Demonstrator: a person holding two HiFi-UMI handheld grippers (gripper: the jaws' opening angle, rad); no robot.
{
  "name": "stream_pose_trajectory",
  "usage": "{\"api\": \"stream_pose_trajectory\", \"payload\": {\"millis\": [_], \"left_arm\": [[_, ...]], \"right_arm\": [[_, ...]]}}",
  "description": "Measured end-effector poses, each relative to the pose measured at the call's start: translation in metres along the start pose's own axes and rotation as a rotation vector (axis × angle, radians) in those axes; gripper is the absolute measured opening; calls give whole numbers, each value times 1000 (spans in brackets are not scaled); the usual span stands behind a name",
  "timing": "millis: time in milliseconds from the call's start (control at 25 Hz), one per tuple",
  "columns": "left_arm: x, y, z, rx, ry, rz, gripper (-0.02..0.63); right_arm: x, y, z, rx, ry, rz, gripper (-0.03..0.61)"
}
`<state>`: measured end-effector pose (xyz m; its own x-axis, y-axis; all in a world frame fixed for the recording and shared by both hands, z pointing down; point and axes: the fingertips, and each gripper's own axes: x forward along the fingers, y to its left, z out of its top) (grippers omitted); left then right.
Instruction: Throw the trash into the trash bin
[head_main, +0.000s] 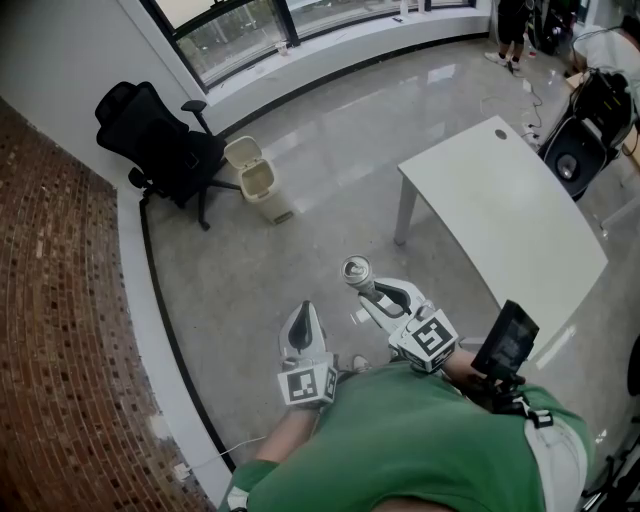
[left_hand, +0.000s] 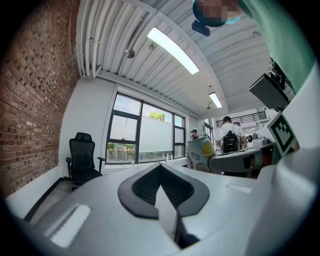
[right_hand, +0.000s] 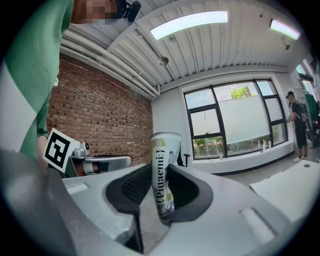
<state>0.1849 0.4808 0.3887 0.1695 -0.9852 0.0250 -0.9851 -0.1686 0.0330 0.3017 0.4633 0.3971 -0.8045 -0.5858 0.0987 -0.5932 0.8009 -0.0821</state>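
Observation:
My right gripper (head_main: 372, 287) is shut on a drink can (head_main: 356, 271) with a white and yellow-green label, held upright above the floor. In the right gripper view the can (right_hand: 163, 175) stands clamped between the dark pads (right_hand: 192, 192). My left gripper (head_main: 303, 322) is held beside it, to the left and lower, shut with nothing between its jaws. From the left gripper view the can (left_hand: 201, 154) shows at the right. A cream pedal trash bin (head_main: 257, 178) with its lid shut stands on the floor ahead, well beyond both grippers.
A black office chair (head_main: 160, 148) stands just left of the bin, against the wall. A white table (head_main: 505, 213) fills the right side. A brick wall (head_main: 60, 340) runs along the left. Windows line the far end. People stand at the far right.

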Motion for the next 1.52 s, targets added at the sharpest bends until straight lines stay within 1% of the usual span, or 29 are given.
{"api": "stream_pose_trajectory", "payload": {"millis": [400,600,880,1240,1520], "left_arm": [[-5,10,3,2,-8,6,6],[-11,29,2,0,-9,17,6],[-21,61,-1,-10,-20,20,6],[-15,83,-7,-35,-12,40,6],[17,98,-4,-29,-15,71,6]], "right_arm": [[8,8,-1,-11,9,11,109],[24,22,-1,-15,10,25,109],[50,41,-2,-25,10,16,109],[71,34,1,-39,17,-2,109],[103,11,8,-30,3,20,109]]}}
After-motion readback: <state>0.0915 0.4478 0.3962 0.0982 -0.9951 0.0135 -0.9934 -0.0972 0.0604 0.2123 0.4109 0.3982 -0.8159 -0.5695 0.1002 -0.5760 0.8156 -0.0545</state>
